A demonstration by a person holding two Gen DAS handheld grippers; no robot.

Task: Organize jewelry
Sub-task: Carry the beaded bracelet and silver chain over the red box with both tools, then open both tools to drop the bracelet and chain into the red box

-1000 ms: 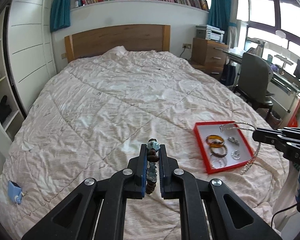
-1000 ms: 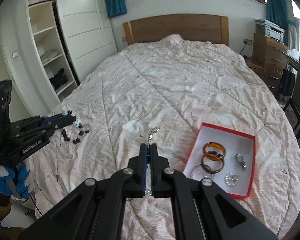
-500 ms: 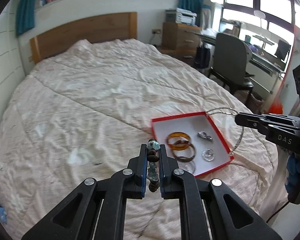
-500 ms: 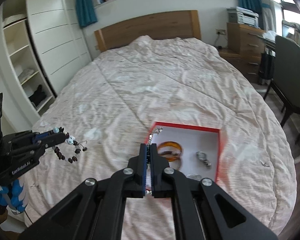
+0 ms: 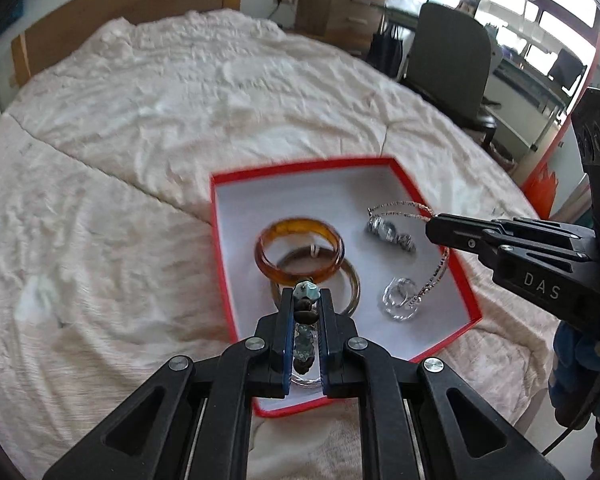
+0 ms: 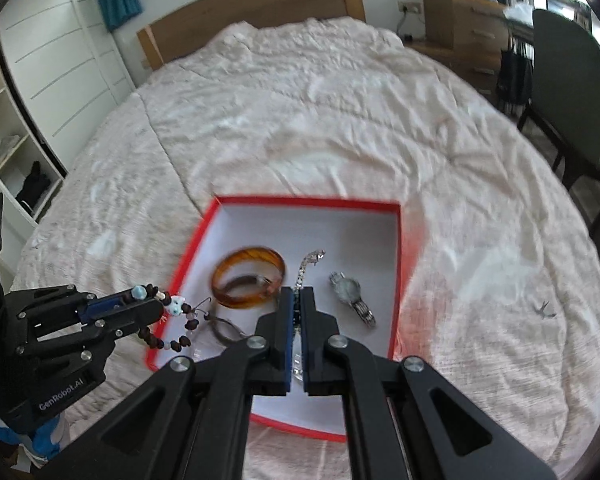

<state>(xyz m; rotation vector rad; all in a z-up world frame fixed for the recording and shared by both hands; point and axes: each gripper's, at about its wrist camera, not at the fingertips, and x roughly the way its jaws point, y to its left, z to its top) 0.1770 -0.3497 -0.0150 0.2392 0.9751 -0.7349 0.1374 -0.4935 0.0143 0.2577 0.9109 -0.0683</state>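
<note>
A red tray with a white floor lies on the bed. In it are an amber bangle, a brown bangle, a watch and a clear ring. My left gripper is shut on a brown bead bracelet with pale blue beads, above the tray's near left edge. My right gripper is shut on a silver chain that hangs over the tray.
The tray lies on a wrinkled cream quilt near the bed's right edge. A dark office chair and a desk stand to the right. A wooden headboard and white shelves are behind.
Both grippers have moved in over the red tray, which now looks larger and closer. Each still holds its piece of jewelry.
</note>
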